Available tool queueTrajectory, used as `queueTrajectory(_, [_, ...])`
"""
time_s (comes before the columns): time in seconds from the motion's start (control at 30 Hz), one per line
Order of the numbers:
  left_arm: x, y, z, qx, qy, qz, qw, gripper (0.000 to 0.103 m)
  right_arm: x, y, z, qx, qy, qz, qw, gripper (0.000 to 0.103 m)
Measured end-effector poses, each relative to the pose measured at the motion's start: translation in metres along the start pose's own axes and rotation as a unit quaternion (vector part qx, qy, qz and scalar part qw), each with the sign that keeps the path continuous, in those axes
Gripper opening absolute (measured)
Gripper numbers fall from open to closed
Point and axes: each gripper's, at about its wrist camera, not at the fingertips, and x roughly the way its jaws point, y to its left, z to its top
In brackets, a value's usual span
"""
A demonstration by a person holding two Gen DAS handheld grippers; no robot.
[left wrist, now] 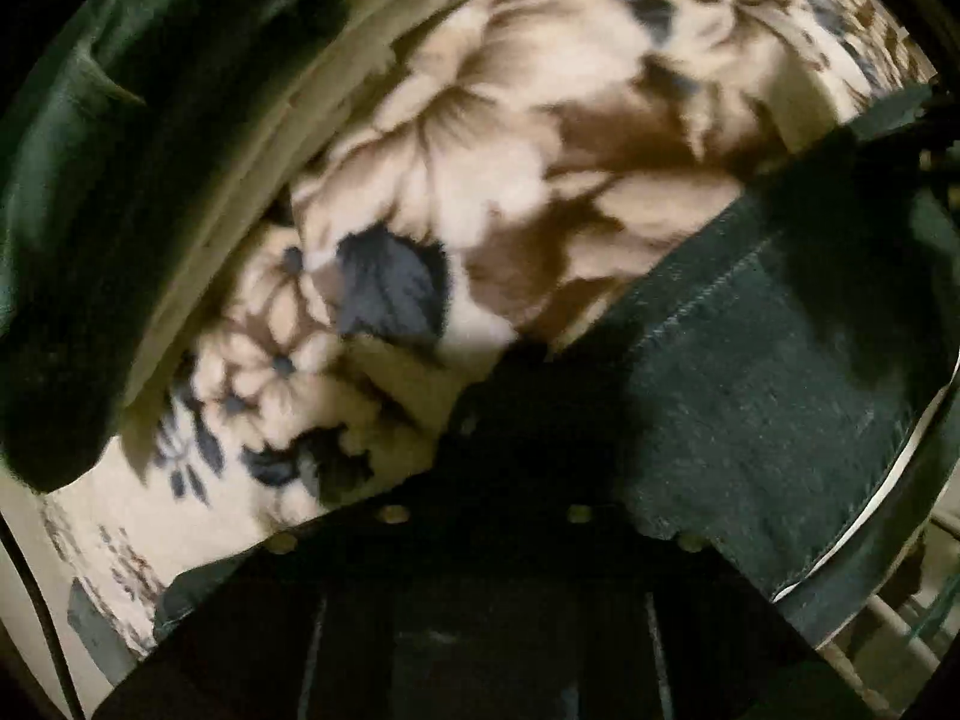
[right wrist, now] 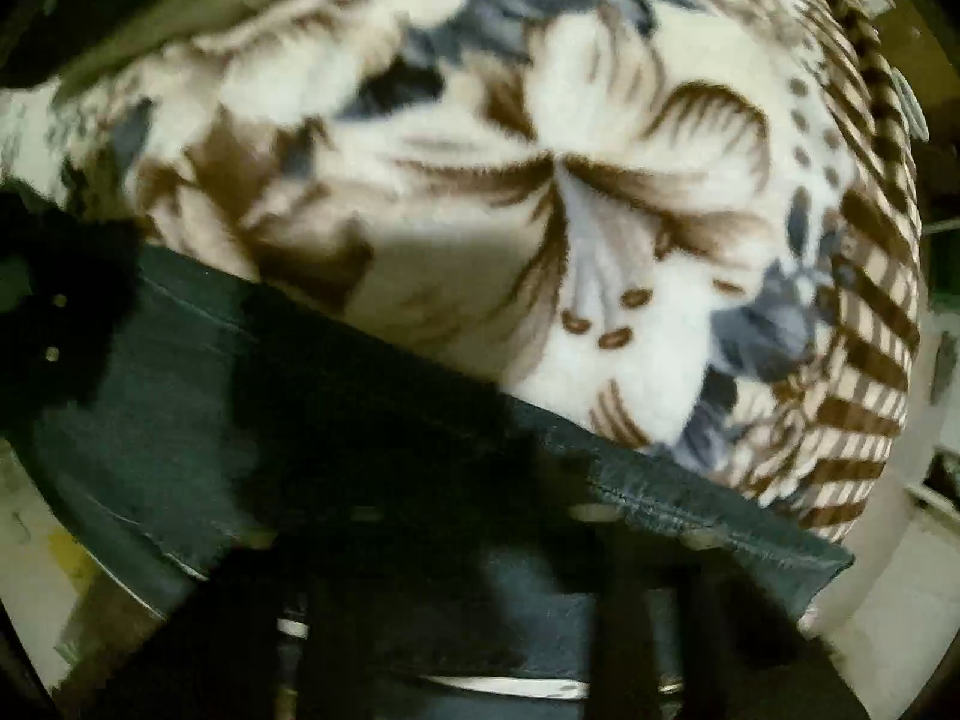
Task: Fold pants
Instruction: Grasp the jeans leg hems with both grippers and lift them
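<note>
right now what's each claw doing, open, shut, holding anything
Left claw: shut, at the edge of the dark denim pants; grip hidden.
Right claw: shut, over the same pants; grip hidden.

The left gripper [left wrist: 486, 480], dark and largely in shadow, points down at a pair of dark blue-green denim pants [left wrist: 750, 372], its jaws closed; whether cloth is pinched between them cannot be told. The pants spread from the fingertips off to the right. Beyond the gripper lies a fleecy cream blanket with brown and slate-blue flowers [left wrist: 510, 138]. Far left, a dark green rumpled cloth [left wrist: 90, 210] rests on it.
</note>
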Motion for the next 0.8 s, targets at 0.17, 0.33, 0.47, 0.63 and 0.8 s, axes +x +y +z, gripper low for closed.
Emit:
queueTrajectory(0.17, [-0.045,0.008,-0.029,-0.064,-0.044,-0.004,0.997,0.007,-0.025,-0.013,-0.024,0.033,-0.042,0.016,0.998,0.003])
queueTrajectory(0.33, [-0.102,0.007,-0.087,-0.14,-0.075,-0.017,0.9872,0.007,-0.061,-0.022,-0.076,0.068,-0.095,0.041,0.992,0.003])
queueTrajectory(0.47, [-0.107,-0.031,-0.139,-0.185,-0.081,-0.028,0.9789,0.007,-0.069,-0.008,-0.142,0.105,-0.097,0.091,0.986,0.003])
queueTrajectory(0.63, [-0.069,-0.072,-0.196,-0.243,-0.029,-0.06,0.9678,0.006,-0.033,0.046,-0.223,0.12,-0.052,0.111,0.985,0.002])
queueTrajectory(0.8, [-0.006,-0.096,-0.225,-0.281,0.039,-0.092,0.9544,0.006,0.028,0.057,-0.271,0.14,0.002,0.101,0.985,0.0])
